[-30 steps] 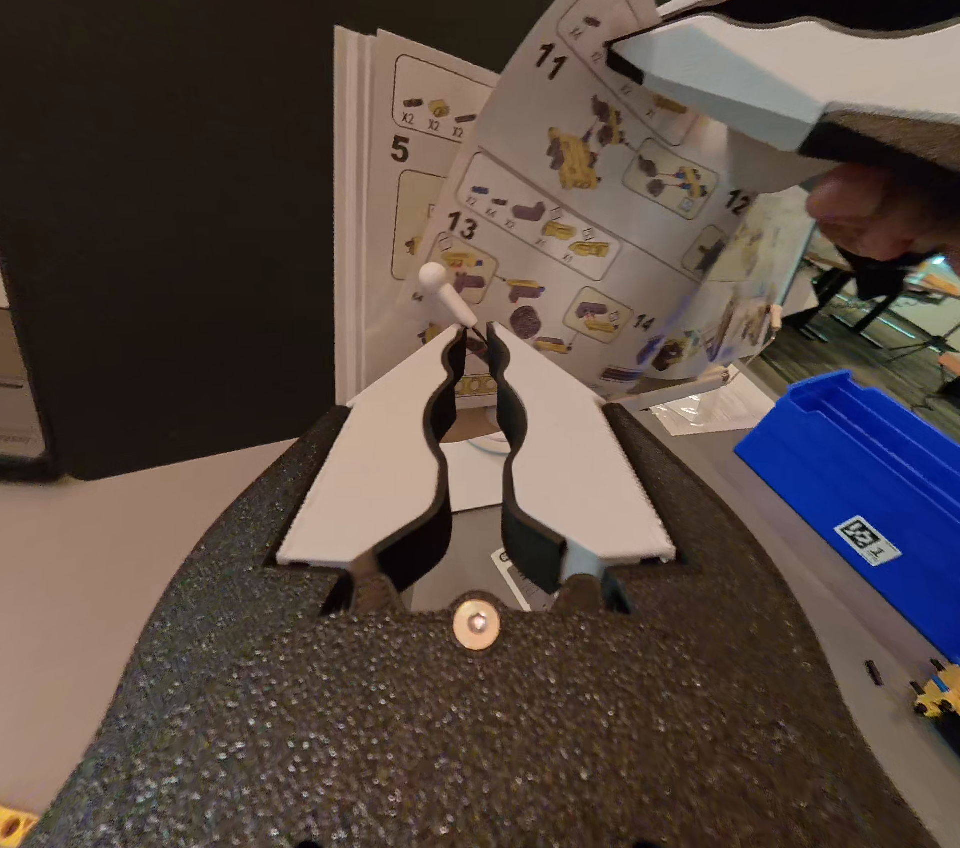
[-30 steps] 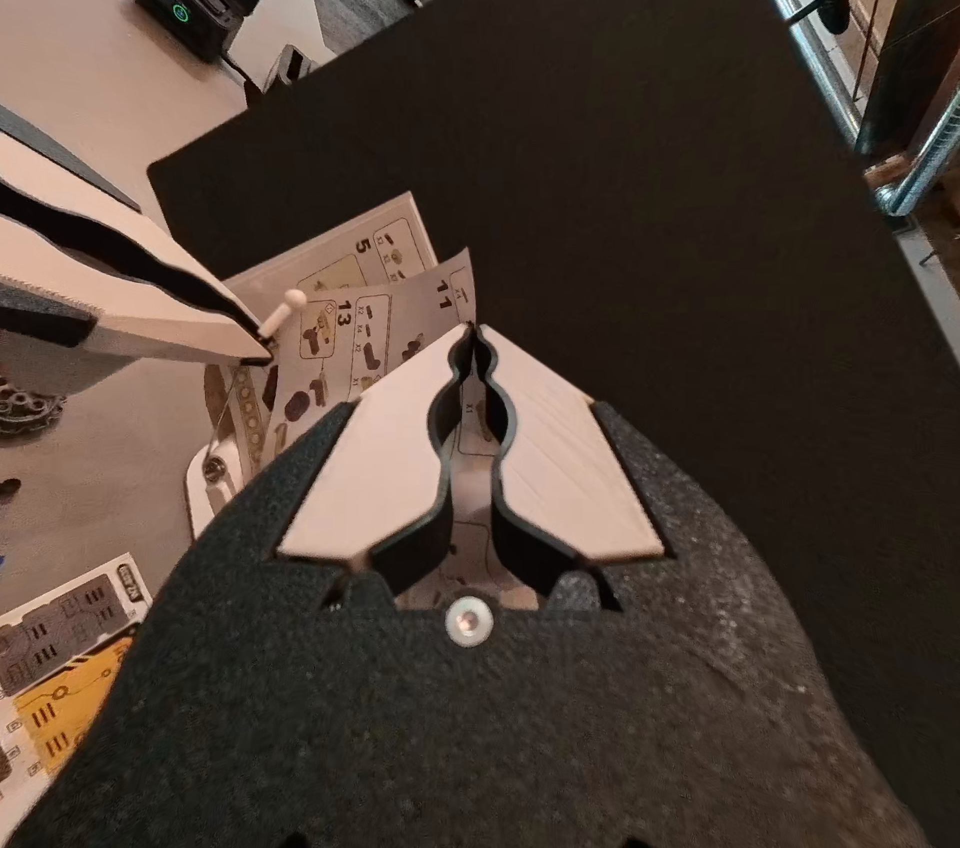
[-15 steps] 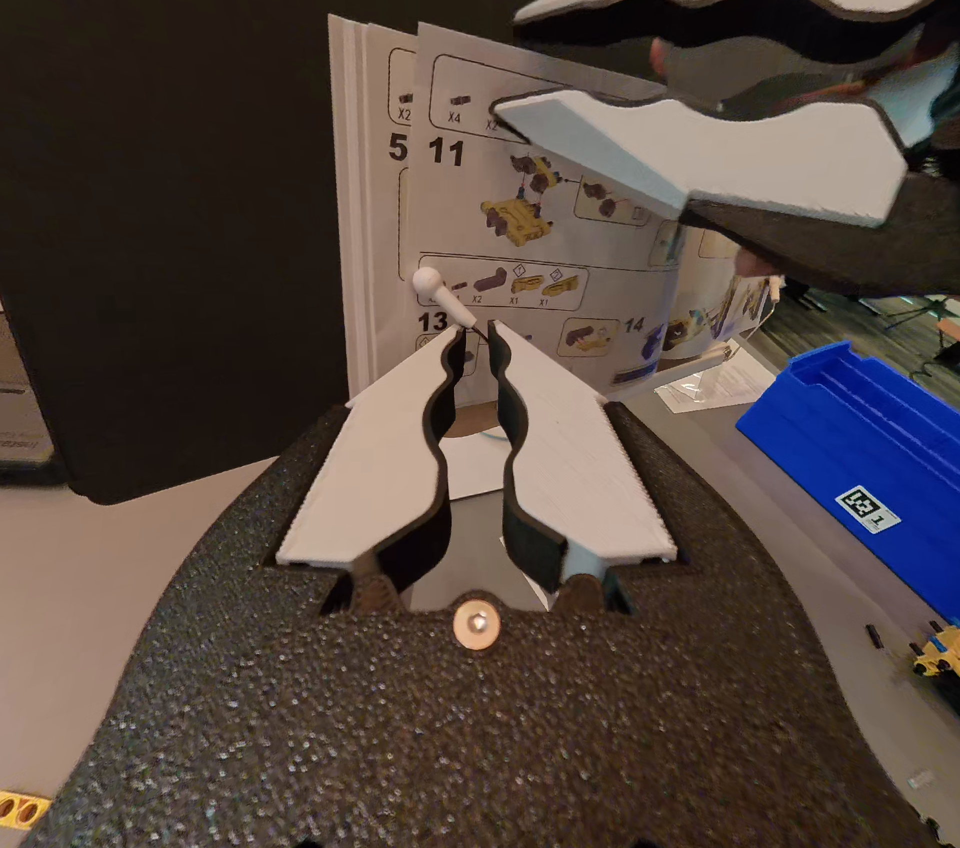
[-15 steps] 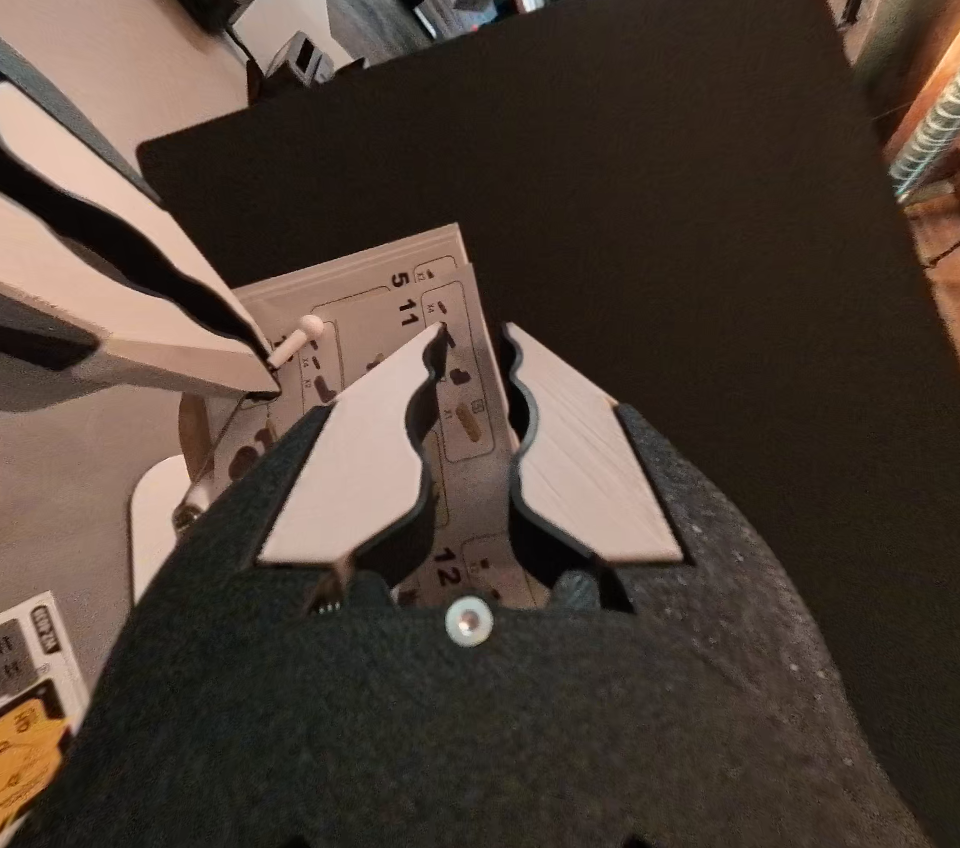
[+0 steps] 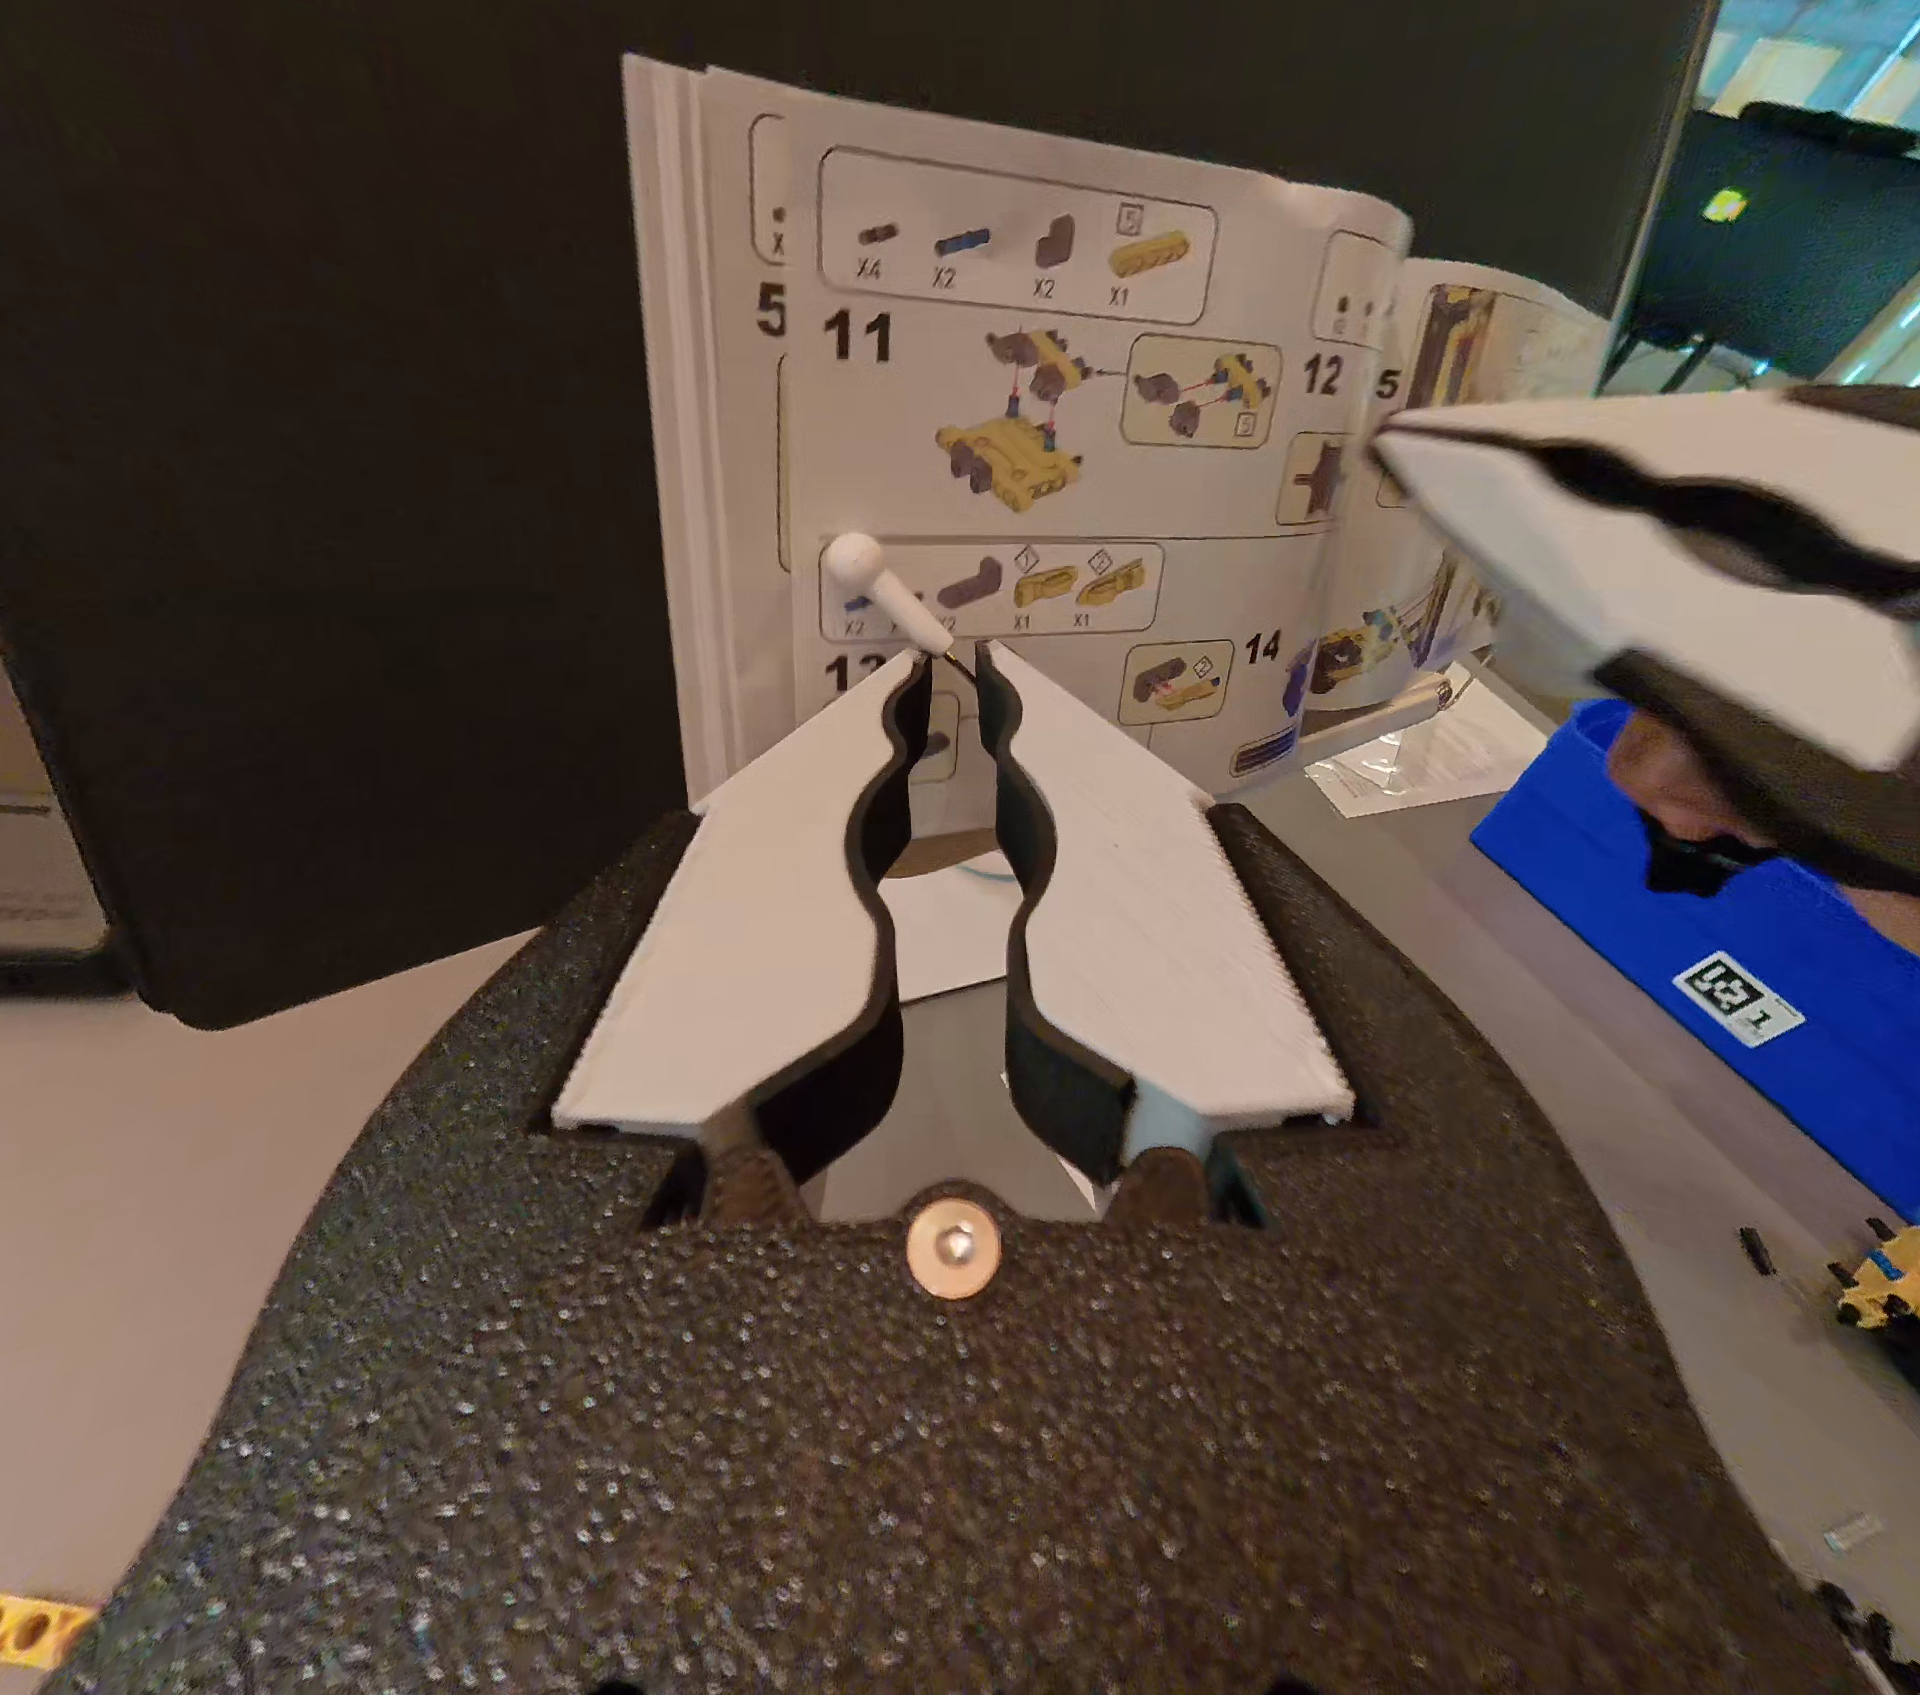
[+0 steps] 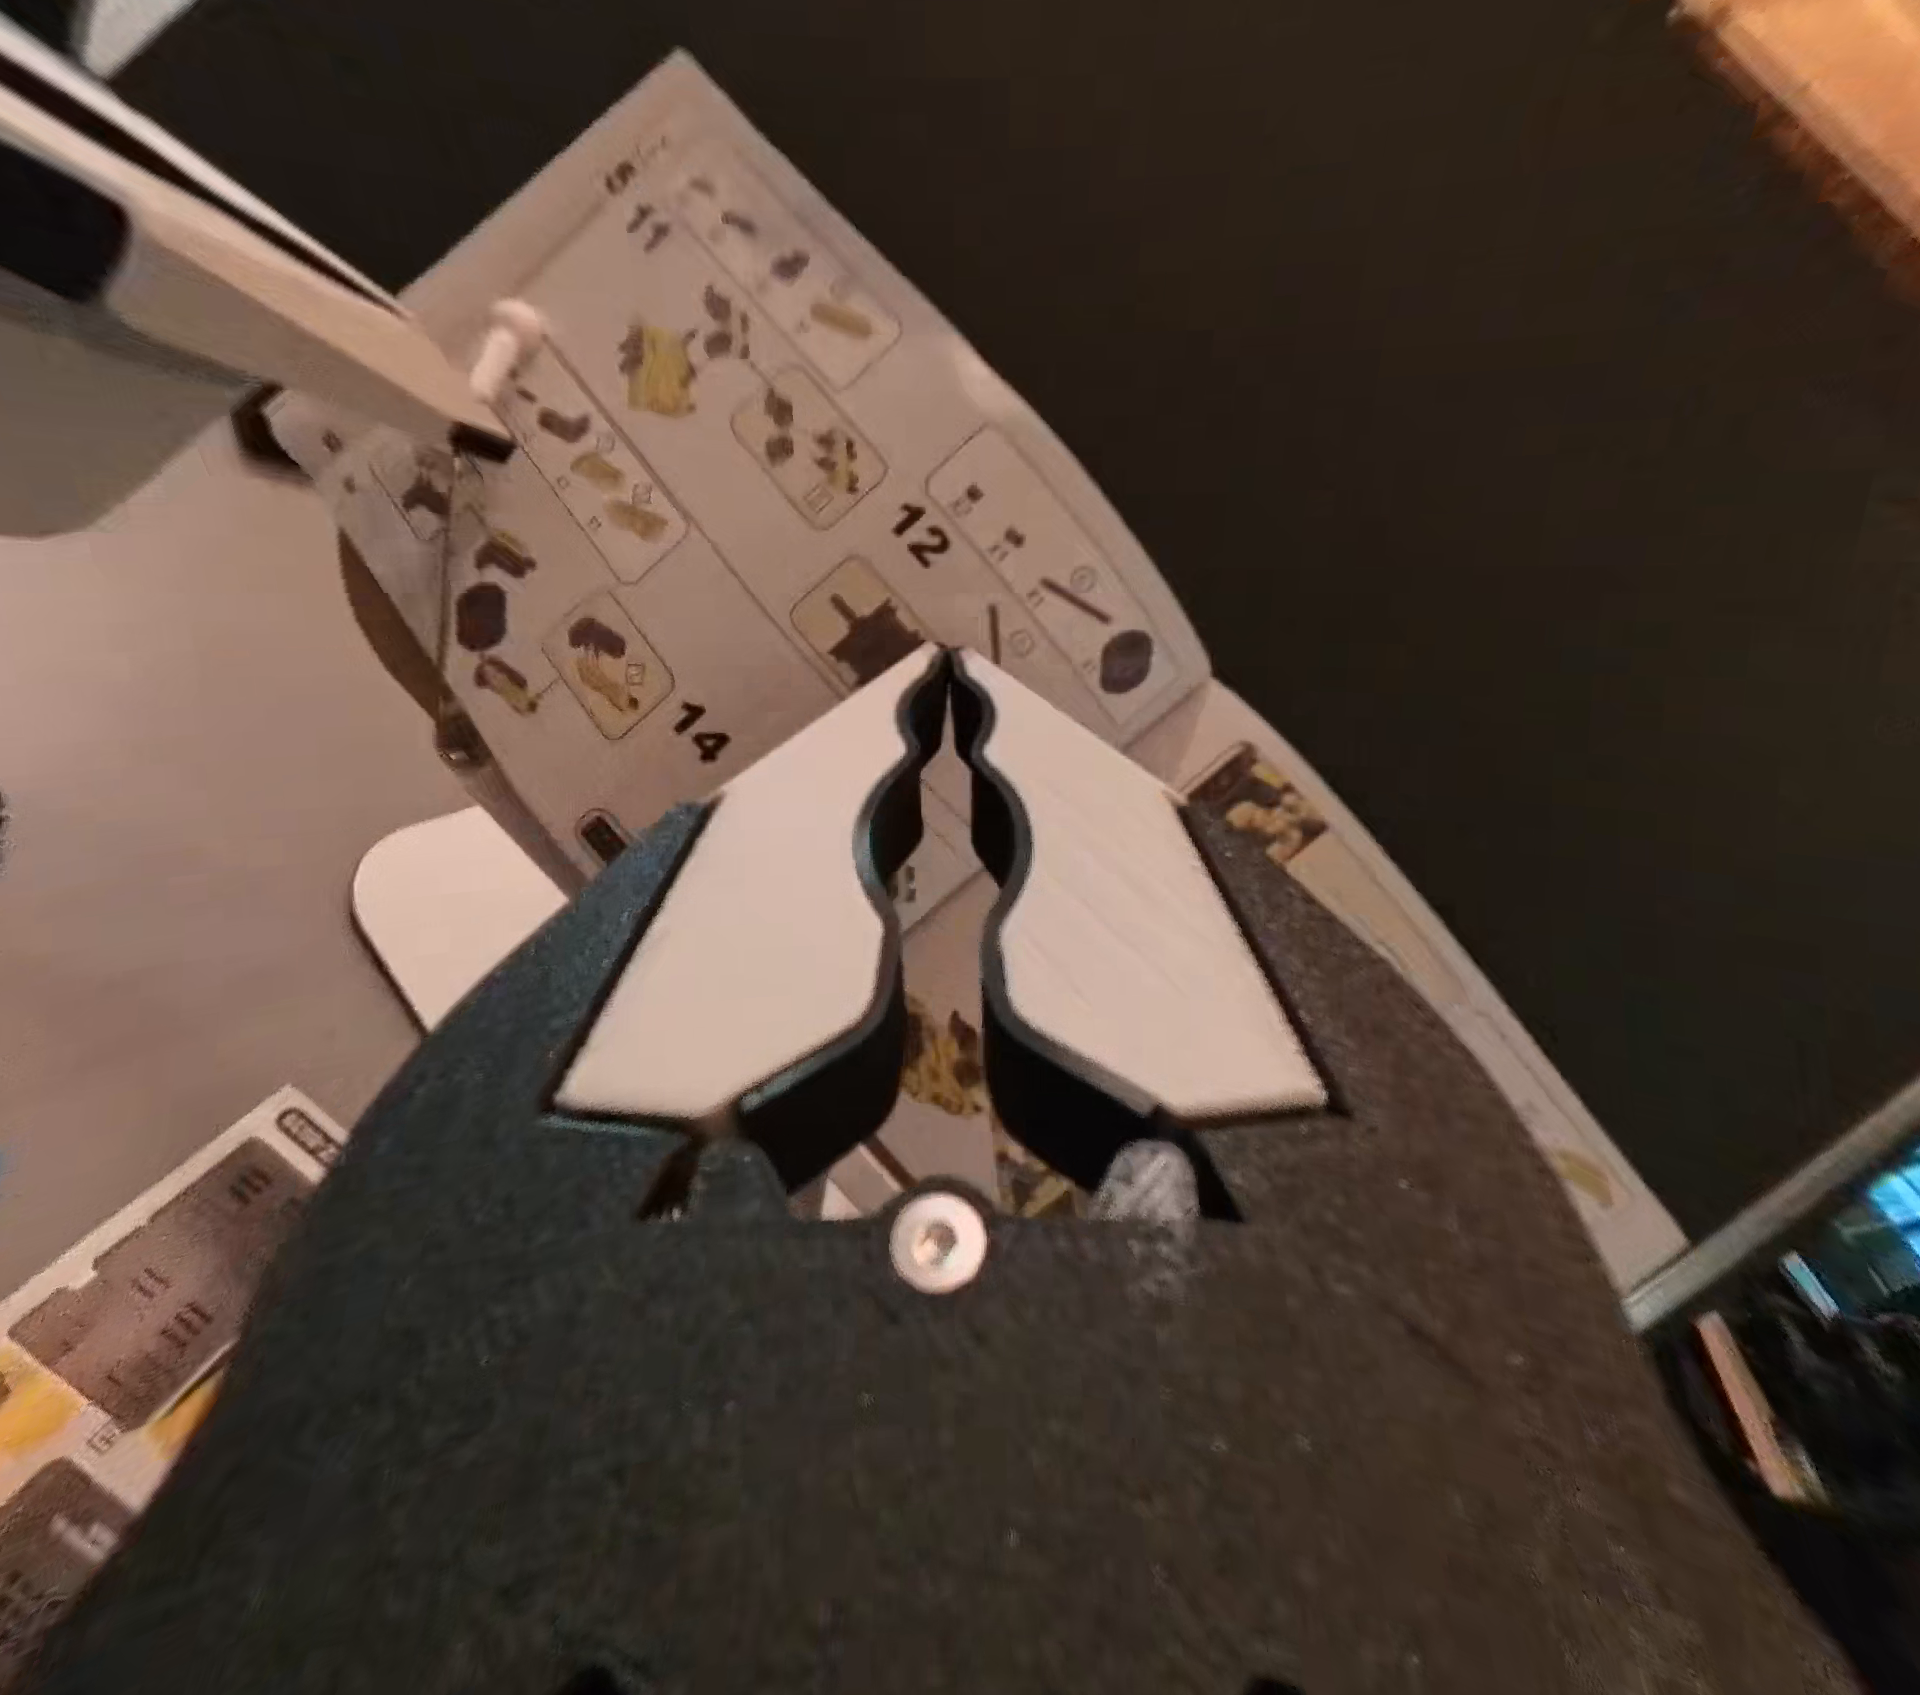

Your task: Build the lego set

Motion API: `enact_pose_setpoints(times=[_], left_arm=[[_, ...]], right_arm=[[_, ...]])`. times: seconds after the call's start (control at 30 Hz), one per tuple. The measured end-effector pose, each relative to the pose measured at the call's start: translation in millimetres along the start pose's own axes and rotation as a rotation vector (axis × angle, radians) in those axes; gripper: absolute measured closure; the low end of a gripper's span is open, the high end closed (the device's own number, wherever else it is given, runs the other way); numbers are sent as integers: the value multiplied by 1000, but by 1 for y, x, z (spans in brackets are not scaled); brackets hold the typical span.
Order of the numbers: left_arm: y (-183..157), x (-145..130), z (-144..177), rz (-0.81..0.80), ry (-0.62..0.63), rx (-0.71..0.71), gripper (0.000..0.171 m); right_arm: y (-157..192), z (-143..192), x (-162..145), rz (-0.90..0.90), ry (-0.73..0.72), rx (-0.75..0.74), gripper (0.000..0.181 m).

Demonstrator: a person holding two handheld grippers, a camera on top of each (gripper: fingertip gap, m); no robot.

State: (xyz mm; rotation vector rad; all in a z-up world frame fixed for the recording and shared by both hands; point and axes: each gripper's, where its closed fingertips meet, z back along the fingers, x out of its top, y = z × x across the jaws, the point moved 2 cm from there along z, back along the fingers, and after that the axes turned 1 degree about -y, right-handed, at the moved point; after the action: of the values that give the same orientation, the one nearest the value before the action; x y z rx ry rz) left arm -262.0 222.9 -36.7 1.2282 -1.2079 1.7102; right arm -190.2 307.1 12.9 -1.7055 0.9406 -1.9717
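An instruction booklet [image 5: 987, 398] with pictures of building-brick steps stands open and upright against a black panel; it also shows in the right wrist view [image 6: 831, 450]. My left gripper [image 5: 951, 656] is shut on the thin wire of a white-tipped page-holder pin [image 5: 883, 585] in front of the left page; the pin also shows in the right wrist view [image 6: 504, 341]. My right gripper [image 6: 948, 658] is shut, with its tips at the right part of the open page near the fold. It reaches in from the right in the left wrist view [image 5: 1387, 440]. I cannot tell whether it pinches paper.
A black panel [image 5: 312, 295] stands behind the booklet. A blue bin [image 5: 1714, 939] sits on the table at the right, with small yellow and black brick parts [image 5: 1881, 1302] near it. The stand's white base [image 6: 447, 897] and a printed parts sheet [image 6: 135, 1282] lie at the left.
The right gripper held a curled page, opened as the page swung flat to the left, then moved down to the right of the booklet and shut. The left gripper stayed on the pin.
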Motion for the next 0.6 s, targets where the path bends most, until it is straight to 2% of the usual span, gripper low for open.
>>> enact_pose_setpoints(times=[0.2,0.4,0.47,0.53,0.6], left_arm=[[2,-2,-2,-52,-6,31,162],[2,-1,-2,-3,-9,16,161],[2,0,-2,-7,-10,24,160],[1,5,1,-8,-29,34,151],[-1,14,7,-10,-52,43,144]], right_arm=[[19,-28,-10,6,41,32,181],[20,-30,-12,-67,22,30,181],[22,-27,-11,-124,29,52,181],[26,-20,-8,-222,49,96,181],[29,0,-2,-369,59,147,167]])
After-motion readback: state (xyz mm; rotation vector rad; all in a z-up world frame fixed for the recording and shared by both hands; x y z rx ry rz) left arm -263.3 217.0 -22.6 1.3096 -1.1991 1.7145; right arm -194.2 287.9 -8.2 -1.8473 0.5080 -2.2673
